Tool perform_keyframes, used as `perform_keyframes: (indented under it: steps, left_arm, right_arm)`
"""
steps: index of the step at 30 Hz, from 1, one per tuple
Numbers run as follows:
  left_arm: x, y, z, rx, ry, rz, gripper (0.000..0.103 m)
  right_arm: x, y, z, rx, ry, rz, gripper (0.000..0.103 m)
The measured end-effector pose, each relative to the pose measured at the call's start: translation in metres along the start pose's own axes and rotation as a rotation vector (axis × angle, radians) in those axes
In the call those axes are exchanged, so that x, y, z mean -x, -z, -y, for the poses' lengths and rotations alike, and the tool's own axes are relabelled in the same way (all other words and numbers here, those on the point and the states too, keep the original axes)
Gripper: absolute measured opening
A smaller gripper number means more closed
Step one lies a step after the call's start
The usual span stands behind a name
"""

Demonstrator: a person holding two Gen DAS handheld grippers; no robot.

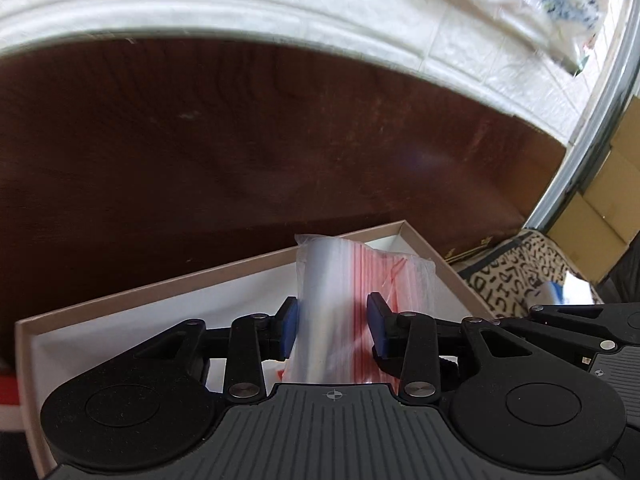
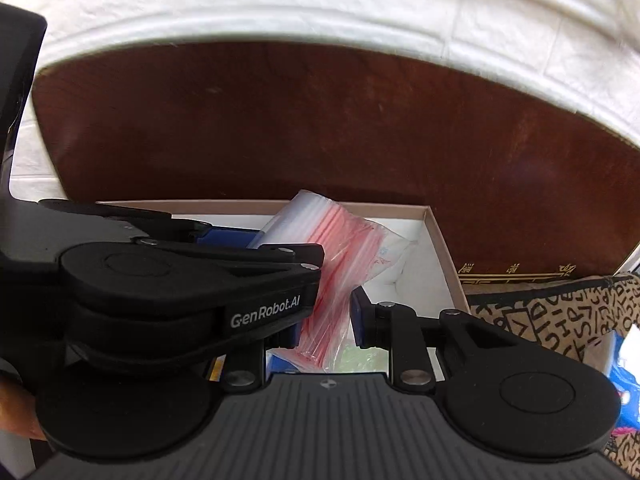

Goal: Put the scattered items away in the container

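A dark wooden table (image 1: 248,140) filled both views, with a shallow white-lined box (image 1: 224,268) near its edge. A clear bag (image 1: 340,304) of red-striped zip bags hung over the box's inside. The left tool (image 1: 333,326) stood partly open around the bag, one blue pad touching it, the other just clear. Only the right view showed the left tool from outside, crossing above the right tool (image 2: 325,322). The right tool's jaws were narrowly set on the bag's lower end and held it.
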State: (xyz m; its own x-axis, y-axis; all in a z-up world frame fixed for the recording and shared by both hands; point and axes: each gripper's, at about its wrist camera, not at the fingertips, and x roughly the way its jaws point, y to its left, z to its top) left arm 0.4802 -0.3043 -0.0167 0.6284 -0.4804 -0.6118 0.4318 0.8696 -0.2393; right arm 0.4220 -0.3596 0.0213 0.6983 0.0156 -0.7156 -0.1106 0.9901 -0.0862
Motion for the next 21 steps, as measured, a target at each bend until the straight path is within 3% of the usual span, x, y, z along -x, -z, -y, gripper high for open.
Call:
perform_keyframes:
  steps: [1,2,3,4,5,8,11,21]
  left_arm:
    - [0.0,0.002,0.002,-0.02,-0.007,0.026,0.065]
    - [0.001,0.003,0.003,-0.029,-0.009,0.042,0.088]
    - [0.004,0.004,0.003,-0.021,-0.018,0.05,0.099]
    - [0.01,0.005,0.004,-0.013,-0.03,0.066,0.103]
    - [0.016,0.006,0.005,-0.028,-0.026,0.081,0.103]
    - [0.032,0.006,0.009,-0.066,-0.035,0.074,0.103]
    - [0.051,0.008,0.013,-0.076,-0.055,0.066,0.103]
    - [0.148,0.03,0.035,-0.098,-0.088,0.105,0.103]
  right_arm:
    - [-0.005,0.001,0.002,-0.003,0.001,0.001,0.03]
    - [-0.009,0.002,0.004,0.0,0.007,0.007,0.032]
    - [-0.011,0.004,0.004,0.011,0.017,0.014,0.052]
    - [-0.012,0.005,0.003,0.031,0.035,0.021,0.082]
    - [-0.01,0.008,0.001,0.06,0.065,0.037,0.09]
    - [0.0,0.013,-0.005,0.144,0.122,0.065,0.092]
    - [0.016,0.017,-0.008,0.13,0.13,0.066,0.098]
    - [0.102,0.04,-0.036,0.144,0.135,0.09,0.102]
